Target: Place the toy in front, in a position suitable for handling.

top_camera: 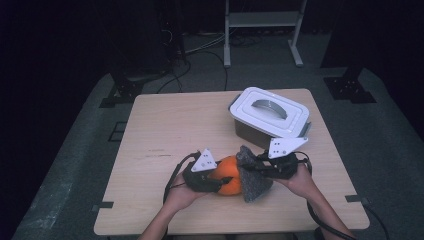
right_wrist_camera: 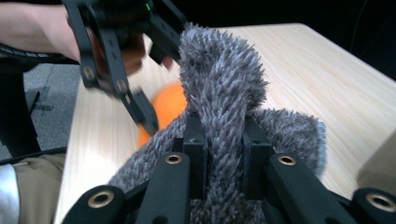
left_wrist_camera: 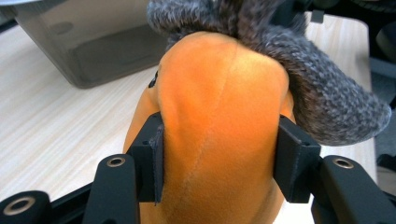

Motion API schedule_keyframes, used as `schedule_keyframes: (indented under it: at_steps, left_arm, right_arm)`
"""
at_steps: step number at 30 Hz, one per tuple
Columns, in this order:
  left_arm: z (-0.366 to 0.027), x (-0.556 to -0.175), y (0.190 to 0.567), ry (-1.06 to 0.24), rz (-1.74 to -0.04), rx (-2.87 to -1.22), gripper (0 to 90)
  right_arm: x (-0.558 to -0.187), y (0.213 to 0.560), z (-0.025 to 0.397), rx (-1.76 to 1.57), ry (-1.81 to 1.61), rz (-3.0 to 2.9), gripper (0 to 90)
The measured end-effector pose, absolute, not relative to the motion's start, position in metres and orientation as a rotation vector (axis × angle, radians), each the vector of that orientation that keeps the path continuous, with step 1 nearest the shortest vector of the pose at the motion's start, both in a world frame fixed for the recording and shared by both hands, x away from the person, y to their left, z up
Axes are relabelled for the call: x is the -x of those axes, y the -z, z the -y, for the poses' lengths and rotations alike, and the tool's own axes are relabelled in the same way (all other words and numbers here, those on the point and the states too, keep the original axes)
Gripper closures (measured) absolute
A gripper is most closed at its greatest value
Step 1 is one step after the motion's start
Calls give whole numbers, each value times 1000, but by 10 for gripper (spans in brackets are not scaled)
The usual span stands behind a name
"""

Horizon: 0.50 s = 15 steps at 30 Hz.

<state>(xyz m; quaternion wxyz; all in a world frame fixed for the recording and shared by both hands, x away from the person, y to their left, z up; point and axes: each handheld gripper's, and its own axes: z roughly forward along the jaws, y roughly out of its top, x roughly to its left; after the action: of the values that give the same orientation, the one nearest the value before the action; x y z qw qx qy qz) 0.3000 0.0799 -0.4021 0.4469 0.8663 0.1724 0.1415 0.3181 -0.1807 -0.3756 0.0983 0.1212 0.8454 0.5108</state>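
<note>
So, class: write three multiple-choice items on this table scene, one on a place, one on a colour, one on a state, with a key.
1. Where is the lidded box?
A. far right of table
B. near left corner
C. on floor

2. The soft toy is
A. green
B. orange
C. blue

3. The right hand-held gripper is
A. open, empty
B. shut on the grey cloth
C. shut on the lid

Key: A, it stands beyond the hands at right; B, orange plush fills the left hand-held gripper; C no, B: jaws pinch the cloth.

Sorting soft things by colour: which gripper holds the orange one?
The left gripper clamps the orange plush toy; the right gripper pinches grey fuzzy cloth.
</note>
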Motion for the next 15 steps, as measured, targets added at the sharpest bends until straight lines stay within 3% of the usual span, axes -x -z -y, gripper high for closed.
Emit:
schedule_keyframes:
  at_steps: [6,15]
  left_arm:
    - [-69,-287,407,-437,-324,-2197,443]
    - [-66,-283,409,-449,-258,-2229,437]
  right_arm:
    - [-313,374,160,-269,-1487,-2533,758]
    - [-332,390,190,-453,-1519,-2525,758]
